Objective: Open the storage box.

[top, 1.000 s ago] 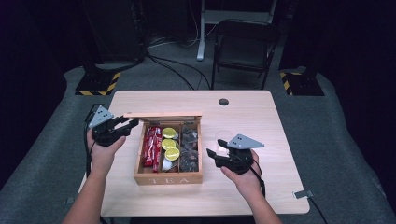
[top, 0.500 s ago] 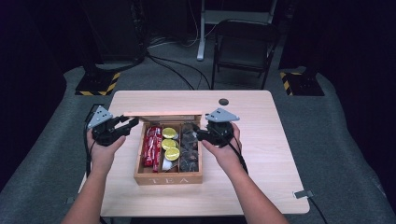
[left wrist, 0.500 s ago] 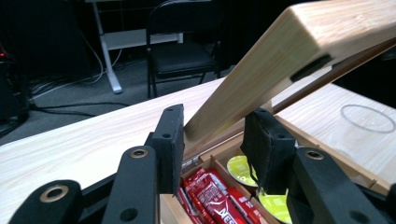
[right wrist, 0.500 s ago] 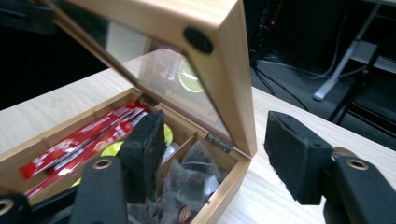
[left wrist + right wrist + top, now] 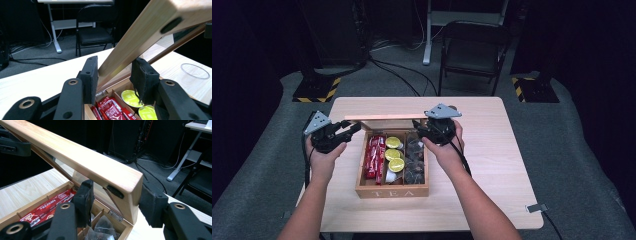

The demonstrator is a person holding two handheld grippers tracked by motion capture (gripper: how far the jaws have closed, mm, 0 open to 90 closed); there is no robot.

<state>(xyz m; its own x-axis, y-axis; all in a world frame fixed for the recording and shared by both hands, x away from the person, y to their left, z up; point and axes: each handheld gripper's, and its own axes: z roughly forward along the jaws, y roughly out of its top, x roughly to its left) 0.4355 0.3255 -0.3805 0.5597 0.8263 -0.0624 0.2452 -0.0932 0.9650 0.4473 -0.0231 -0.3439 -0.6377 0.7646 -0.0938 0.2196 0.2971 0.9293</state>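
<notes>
A wooden tea box stands on the table with its glass-paned lid raised. Red packets, yellow-green capsules and dark tea bags fill its compartments. My left gripper is shut on the lid's left corner, and the frame runs up between its pads. My right gripper straddles the lid's right corner. Its jaws have just been closing; the far pad sits at the lid's end face, while the near pad stands off it.
The light wooden table has free room on both sides of the box. A clear round ring lies on it behind the box. A black folding chair and hazard-striped bases stand on the floor beyond the table.
My right hand has come up and left from the table's right side to the lid's right corner. The left hand and the lid have stayed put.
</notes>
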